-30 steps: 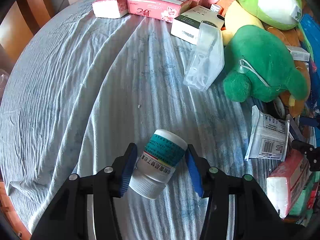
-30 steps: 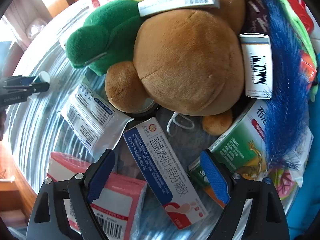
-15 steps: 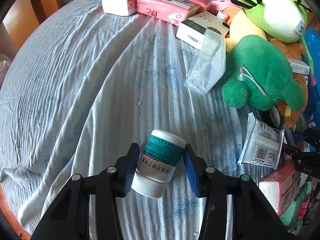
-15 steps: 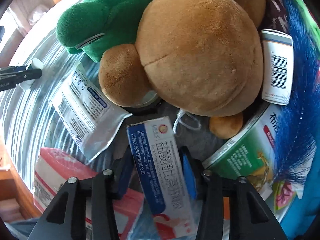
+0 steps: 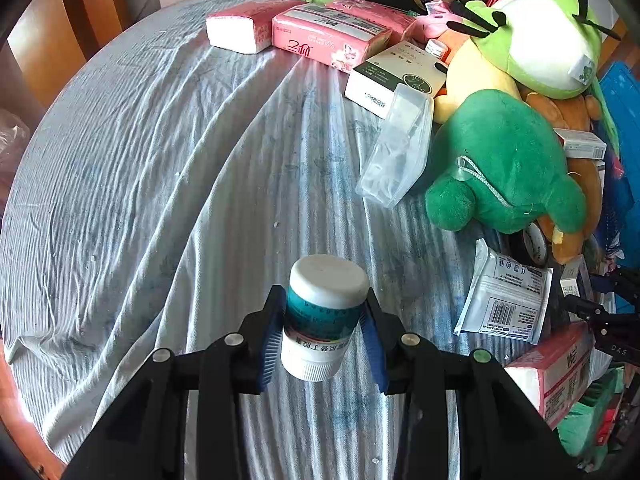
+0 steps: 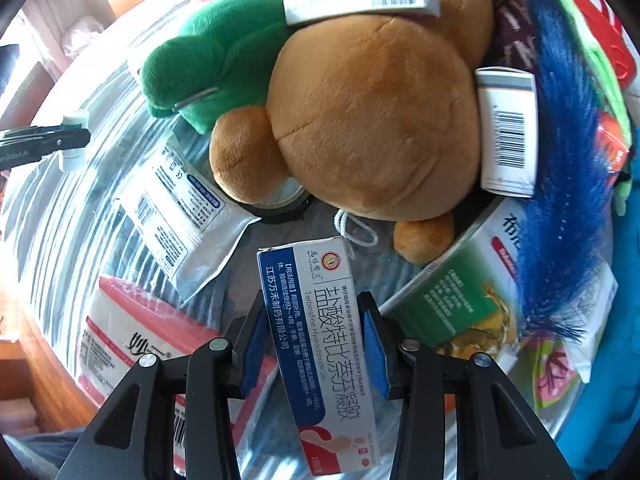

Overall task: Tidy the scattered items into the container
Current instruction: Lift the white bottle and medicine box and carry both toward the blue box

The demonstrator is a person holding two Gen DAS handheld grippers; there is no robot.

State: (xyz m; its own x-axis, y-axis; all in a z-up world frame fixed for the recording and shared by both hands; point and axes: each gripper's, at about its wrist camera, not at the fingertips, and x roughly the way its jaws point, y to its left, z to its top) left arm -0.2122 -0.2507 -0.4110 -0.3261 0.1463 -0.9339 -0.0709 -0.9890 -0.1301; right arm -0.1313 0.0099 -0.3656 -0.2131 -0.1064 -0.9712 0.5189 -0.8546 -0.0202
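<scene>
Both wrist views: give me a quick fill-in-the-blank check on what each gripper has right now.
1. The left gripper is closing on a white ____ with a teal label.
2. The right gripper grips a blue-and-white ____.
3. The barcoded sachet lies beside the green ____ toy.

Missing words: bottle; box; plush

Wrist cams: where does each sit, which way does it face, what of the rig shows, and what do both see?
Left wrist: on the left gripper, looking steeply down along its jaws, which are closing on the white pill bottle, over the striped tablecloth.
Right wrist: on the right gripper, looking steeply down; jaws shut on the blue-and-white medicine box, above clutter.
Shared: green plush, white sachet; each view catches the other gripper at its edge.
</scene>
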